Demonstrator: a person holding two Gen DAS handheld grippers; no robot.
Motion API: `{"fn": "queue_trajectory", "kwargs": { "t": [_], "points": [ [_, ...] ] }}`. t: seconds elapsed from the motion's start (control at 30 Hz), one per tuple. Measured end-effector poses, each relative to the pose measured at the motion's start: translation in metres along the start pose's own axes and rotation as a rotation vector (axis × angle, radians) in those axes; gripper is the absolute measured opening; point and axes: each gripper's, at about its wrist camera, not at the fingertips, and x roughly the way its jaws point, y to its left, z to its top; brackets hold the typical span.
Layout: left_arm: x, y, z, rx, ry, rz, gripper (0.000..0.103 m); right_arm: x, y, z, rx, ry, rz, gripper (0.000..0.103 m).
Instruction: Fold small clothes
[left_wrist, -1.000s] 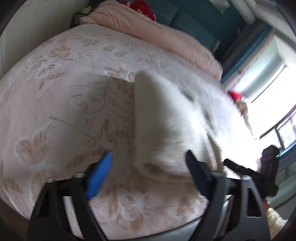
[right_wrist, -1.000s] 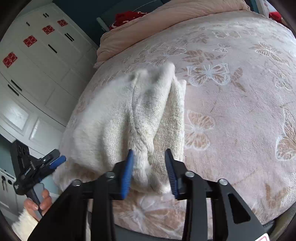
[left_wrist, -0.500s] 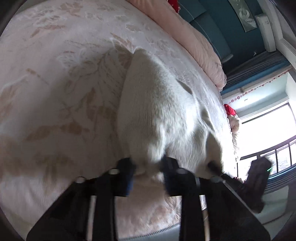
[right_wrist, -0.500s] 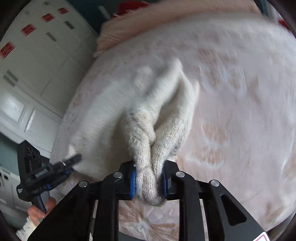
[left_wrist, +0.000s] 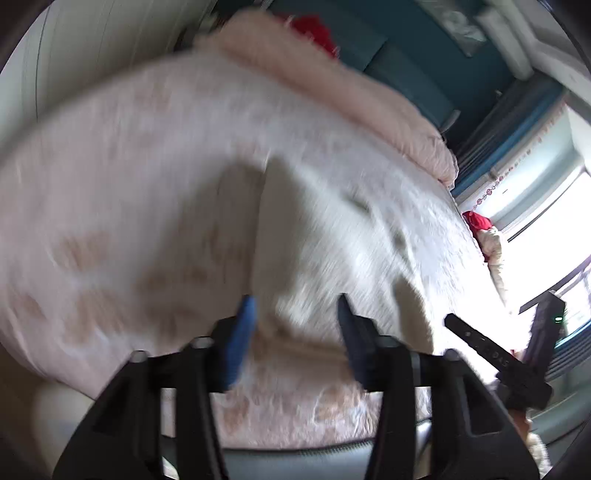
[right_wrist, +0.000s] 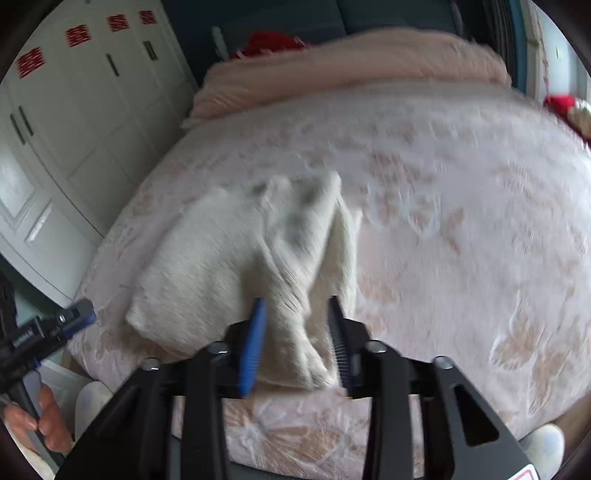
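Cream-white knit, thick and fuzzy: the small cream-white knitted garment (right_wrist: 236, 266) lies partly folded on the bed with the pink butterfly-patterned bedspread (right_wrist: 461, 258), near the bed's front edge, its bunched hem reaching toward 6 o'clock in the right wrist view. The right claw (right_wrist: 295, 339) stands spread, a blue-padded finger on either side of that bunched hem; the cloth lies between the fingers but seems loose, not pinched. In the left wrist view the left claw (left_wrist: 293, 332) is likewise spread, with the garment's near corner just beyond it at 12 o'clock and apparently not gripped, though blur leaves the edges uncertain. My judgement is that the knit is light, soft and limp, with enough bulk to hold a fold yet sag when lifted; its nap should resist slipping. The best hold looks to be on the doubled hem or a corner, taking both layers. Small white lettering on the claw bodies is too blurred to read, and no brand shows on the garment.
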Motion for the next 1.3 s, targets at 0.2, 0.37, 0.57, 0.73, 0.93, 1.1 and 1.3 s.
{"fn": "queue_trajectory", "kwargs": {
  "t": [0.2, 0.37, 0.57, 0.73, 0.93, 1.1, 1.3],
  "points": [
    [0.051, -0.048, 0.004, 0.247, 0.060, 0.122, 0.062, 0.087, -0.007, -0.026, 0.028, 0.233, -0.029, 0.000],
    [0.100, -0.041, -0.019, 0.276, 0.178, 0.214, 0.062, 0.050, 0.000, -0.013, 0.070, 0.167, -0.001, 0.000],
    [0.033, -0.070, -0.009, 0.270, 0.088, 0.261, 0.076, -0.016, 0.003, -0.017, 0.102, 0.040, -0.043, 0.009],
    [-0.016, -0.095, -0.015, 0.294, -0.040, 0.306, 0.095, -0.041, 0.008, -0.037, 0.093, -0.058, -0.146, 0.033],
    [-0.019, -0.107, -0.047, 0.332, -0.032, 0.333, 0.097, -0.052, 0.007, -0.065, 0.081, -0.037, -0.156, 0.042],
    [-0.018, -0.112, -0.070, 0.372, -0.015, 0.348, 0.097, -0.058, 0.006, -0.074, 0.085, -0.037, -0.146, 0.044],
    [-0.019, -0.119, -0.079, 0.384, -0.009, 0.348, 0.097, -0.064, 0.003, -0.085, 0.083, -0.034, -0.142, 0.045]
  ]
}}
